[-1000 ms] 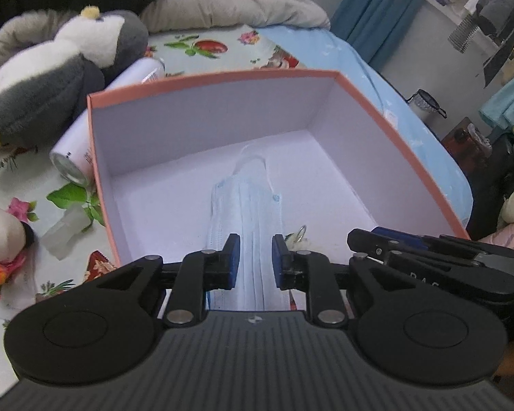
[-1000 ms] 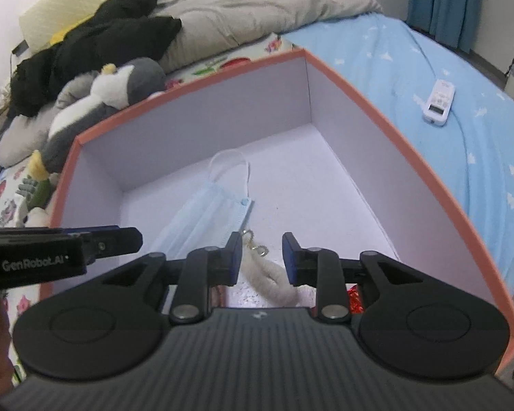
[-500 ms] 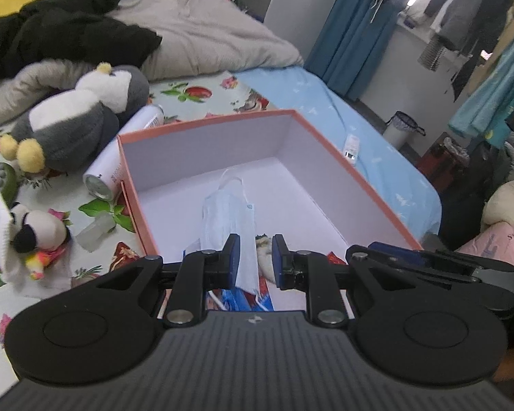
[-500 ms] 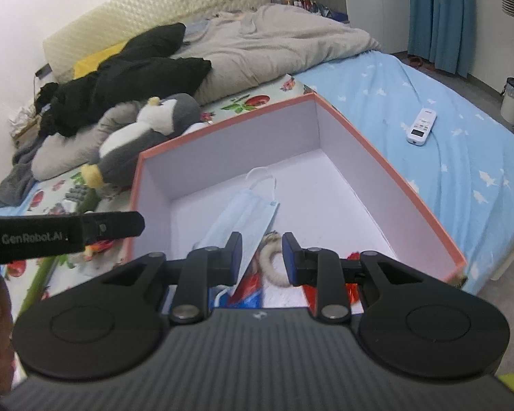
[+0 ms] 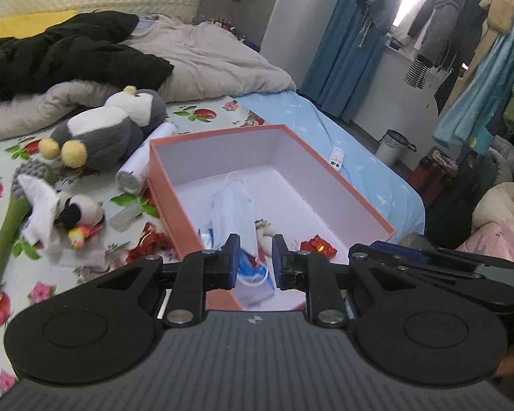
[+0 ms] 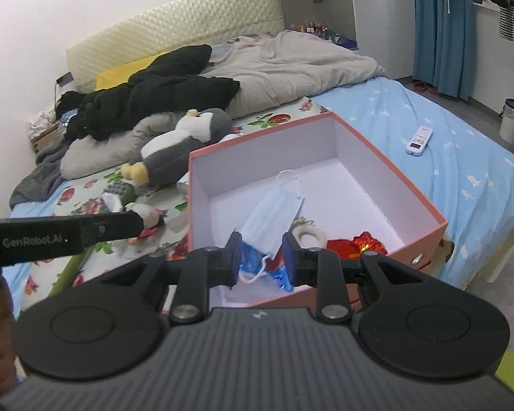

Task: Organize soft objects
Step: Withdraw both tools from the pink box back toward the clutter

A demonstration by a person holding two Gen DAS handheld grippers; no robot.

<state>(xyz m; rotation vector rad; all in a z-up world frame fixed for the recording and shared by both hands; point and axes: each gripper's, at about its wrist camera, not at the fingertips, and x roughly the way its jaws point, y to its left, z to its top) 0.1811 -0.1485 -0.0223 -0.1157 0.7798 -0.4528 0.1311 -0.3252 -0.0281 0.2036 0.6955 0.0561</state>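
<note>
An orange box [image 5: 161, 185] [image 6: 438, 229] with a white inside stands on the bed. In it lie a blue face mask [image 5: 234, 209] [image 6: 274, 219], a fluffy white ring [image 6: 308, 233], a red foil item [image 6: 366, 241] and a blue packet [image 6: 253, 257]. My left gripper [image 5: 255, 260] and right gripper [image 6: 262, 257] are both open and empty, held above the box's near end. A grey penguin plush [image 5: 109, 130] [image 6: 185, 144] and a small plush [image 5: 72, 212] lie left of the box.
A white can [image 5: 137, 171] lies against the box's left wall. A green stalk toy [image 5: 7, 219] is at far left. A remote [image 6: 418, 140] lies on the blue sheet. Black clothing [image 6: 147, 99] and a grey quilt [image 6: 291, 65] are behind. A bin [image 5: 392, 147] stands on the floor.
Both grippers have pulled back and up from inside the box, so the whole box and bed now show. The mask stays in the box. Jaws remain open.
</note>
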